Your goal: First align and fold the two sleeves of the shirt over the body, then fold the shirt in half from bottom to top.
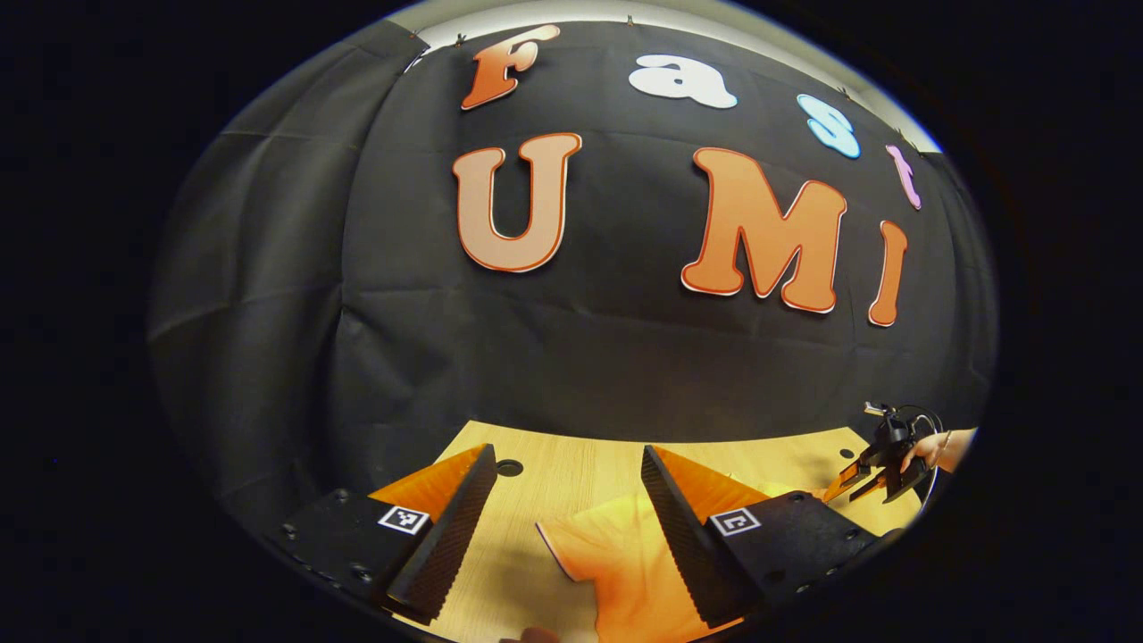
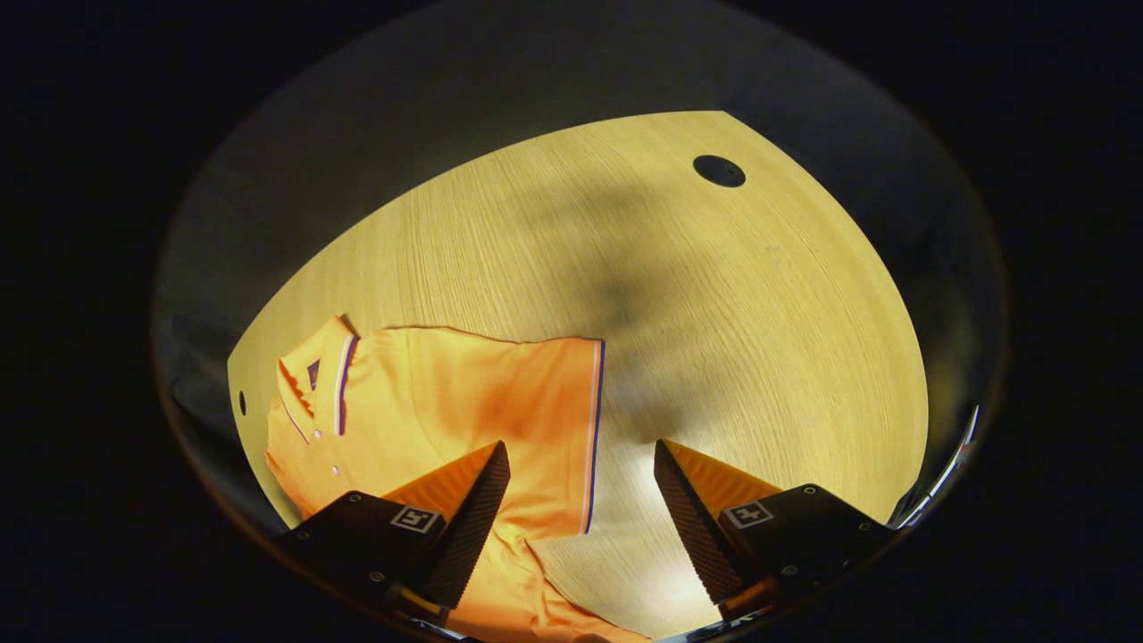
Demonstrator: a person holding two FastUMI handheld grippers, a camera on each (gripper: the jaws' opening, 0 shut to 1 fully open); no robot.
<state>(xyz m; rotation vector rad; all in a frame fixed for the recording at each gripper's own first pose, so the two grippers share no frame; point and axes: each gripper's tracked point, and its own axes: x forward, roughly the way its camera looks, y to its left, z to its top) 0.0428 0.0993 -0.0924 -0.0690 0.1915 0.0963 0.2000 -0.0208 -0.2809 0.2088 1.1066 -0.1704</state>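
An orange shirt [image 2: 446, 402] lies flat on the wooden table [image 2: 714, 313], its striped sleeve edge between the parted fingers of the right gripper [image 2: 580, 487] hovering just above; the left gripper [image 1: 567, 509], likewise spread, stands empty over another sleeve

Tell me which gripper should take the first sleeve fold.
Probably the right gripper: it is open and looks down on the shirt, the striped sleeve hem lying between its fingers. The left gripper is also open but points toward the wall, with shirt cloth under it.
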